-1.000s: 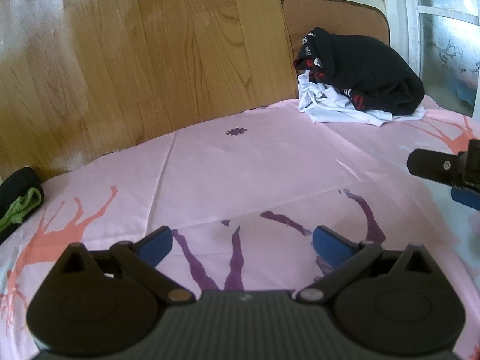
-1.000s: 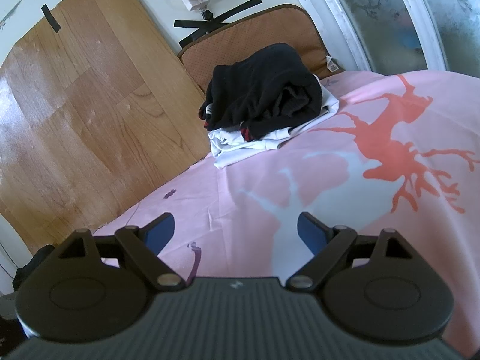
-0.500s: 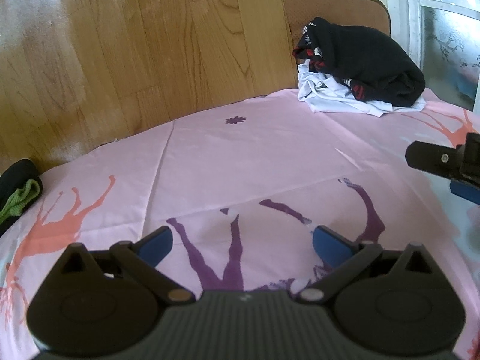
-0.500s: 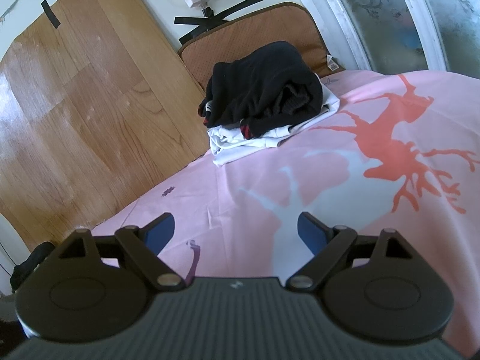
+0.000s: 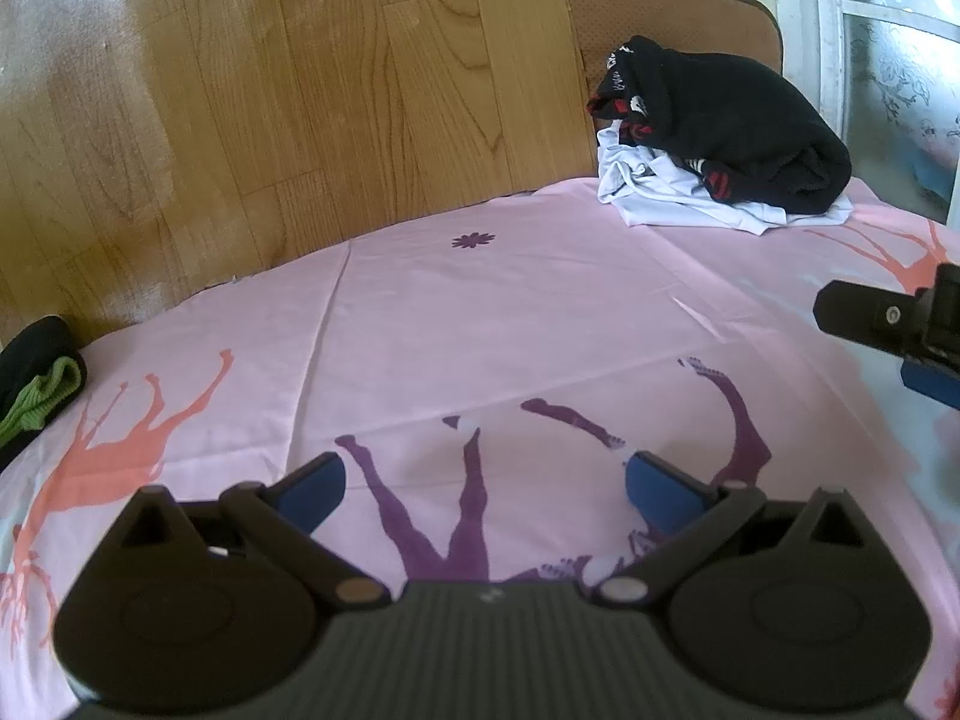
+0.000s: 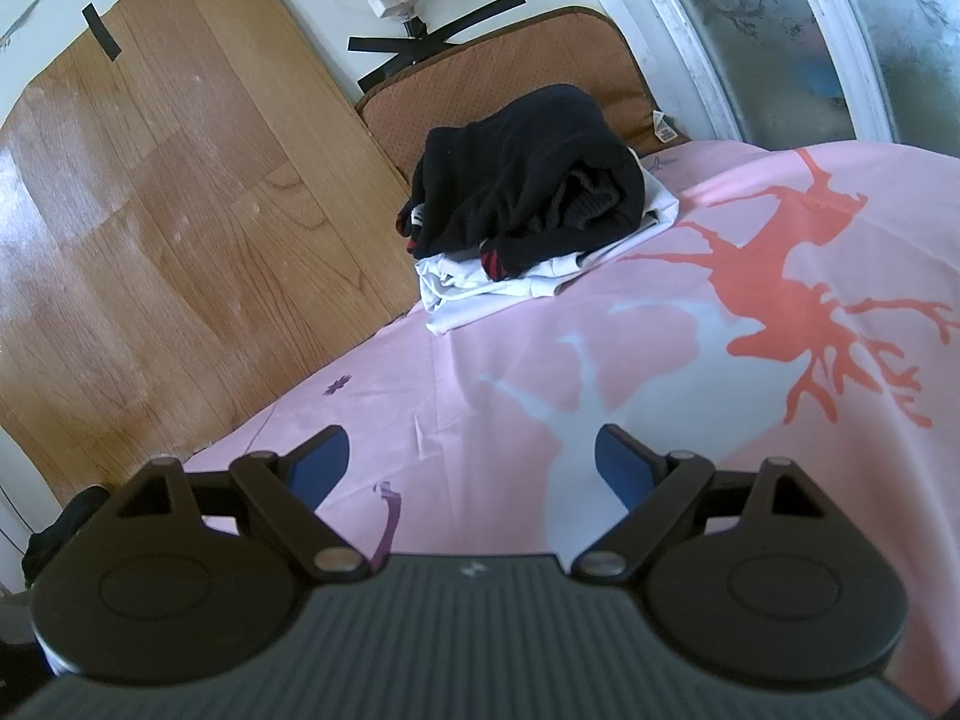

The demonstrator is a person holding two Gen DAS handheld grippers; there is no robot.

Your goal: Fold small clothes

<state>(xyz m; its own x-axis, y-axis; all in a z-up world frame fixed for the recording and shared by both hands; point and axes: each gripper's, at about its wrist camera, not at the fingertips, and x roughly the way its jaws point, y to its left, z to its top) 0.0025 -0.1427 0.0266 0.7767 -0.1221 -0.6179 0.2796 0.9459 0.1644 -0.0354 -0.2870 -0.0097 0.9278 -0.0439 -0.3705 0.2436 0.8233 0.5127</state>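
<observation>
The left tool [image 5: 483, 483] hangs low over the pink sheet [image 5: 510, 312], and its blue fingers [image 5: 312, 486] stand wide apart with nothing between them. The right tool [image 6: 471, 462] is also spread open and empty above the same sheet; in the left wrist view one side of it [image 5: 888, 324] shows at the right edge.

The clothes to fold lie in a pile at the far edge of the sheet, close to the wooden board [image 5: 300, 90] and in front of a brown cushion [image 6: 528, 66]. A black garment [image 6: 528, 180] with red trim sits on top of a white garment [image 6: 480, 294]. Both tools are well apart from this pile.

At the left edge of the sheet there is a dark cloth with a green part [image 5: 42, 384].
</observation>
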